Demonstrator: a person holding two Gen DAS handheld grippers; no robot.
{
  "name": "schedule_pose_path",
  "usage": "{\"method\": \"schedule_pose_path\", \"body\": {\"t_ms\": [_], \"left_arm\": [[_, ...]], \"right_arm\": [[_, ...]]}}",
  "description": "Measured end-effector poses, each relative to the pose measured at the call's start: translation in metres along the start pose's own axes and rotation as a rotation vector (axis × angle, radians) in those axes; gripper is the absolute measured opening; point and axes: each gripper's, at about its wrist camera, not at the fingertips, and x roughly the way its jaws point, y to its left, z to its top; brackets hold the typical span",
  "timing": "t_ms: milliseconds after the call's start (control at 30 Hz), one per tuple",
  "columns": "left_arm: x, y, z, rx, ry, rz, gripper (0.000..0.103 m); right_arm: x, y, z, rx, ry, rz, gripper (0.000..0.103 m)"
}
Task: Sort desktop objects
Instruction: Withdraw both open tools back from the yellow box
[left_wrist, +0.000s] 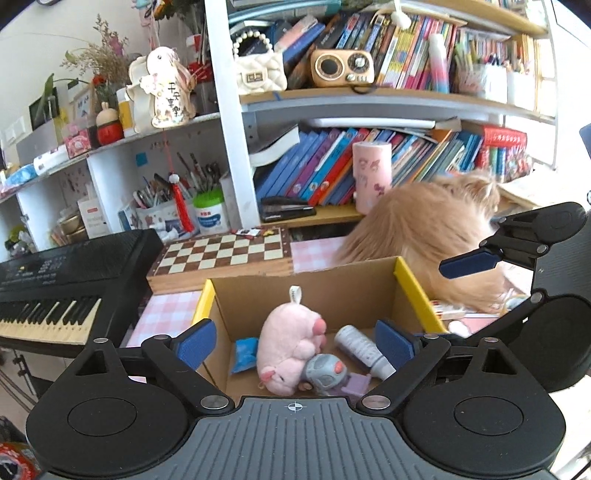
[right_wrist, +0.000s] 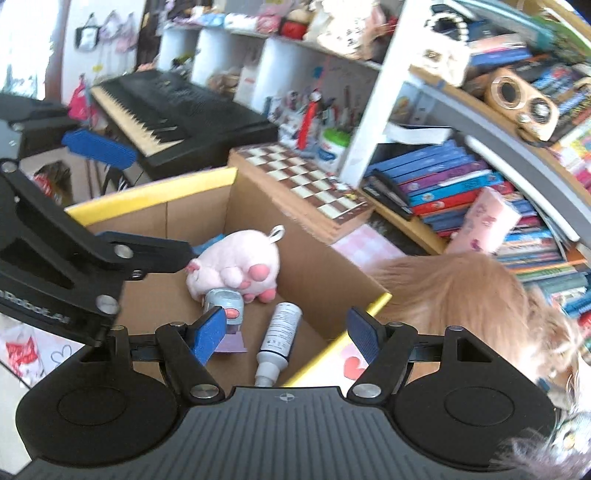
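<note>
Cardboard box (left_wrist: 332, 284) holds 1 pink plush pig (left_wrist: 290, 341), 1 white bottle (left_wrist: 360, 349); both grippers' fingers (left_wrist: 195, 341) wide, empty.

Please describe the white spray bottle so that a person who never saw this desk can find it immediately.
Find the open cardboard box with yellow-edged flaps, in front of the chessboard. On its floor, beside the pink plush pig, lies the white spray bottle. It is the only hard cylinder there, lying on its side, with small printed text on its body.
</note>
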Motion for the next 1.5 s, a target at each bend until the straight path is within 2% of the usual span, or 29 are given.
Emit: {"method": "schedule_pose_path", "body": {"t_ms": [433, 767, 1000, 1333, 1500], "left_arm": [[-0.053, 0.003, -0.028, -0.035, -0.033, -0.014, 0.095], [-0.084, 0.000, -0.063, -0.065, 0.004, 0.007, 0.095], [-0.099, -0.001, -0.086, -0.075, 0.040, 0.008, 0.095], [-0.117, -0.010, -0.111, -0.084, 0.057, 0.014, 0.095], [-0.124, -0.014, -0.123, -0.089, 0.073, 0.020, 0.095]], "right_arm": [[-0.054, 0.007, -0.028, 0.234, -0.049, -0.137, 0.071], [-0.093, 0.036, -0.068, 0.363, -0.037, -0.218, 0.071], [-0.112, 0.054, -0.093, 0.457, -0.004, -0.235, 0.073], [-0.132, 0.085, -0.122, 0.528, 0.007, -0.320, 0.074], [-0.138, 0.098, -0.135, 0.547, 0.021, -0.332, 0.074]]}}
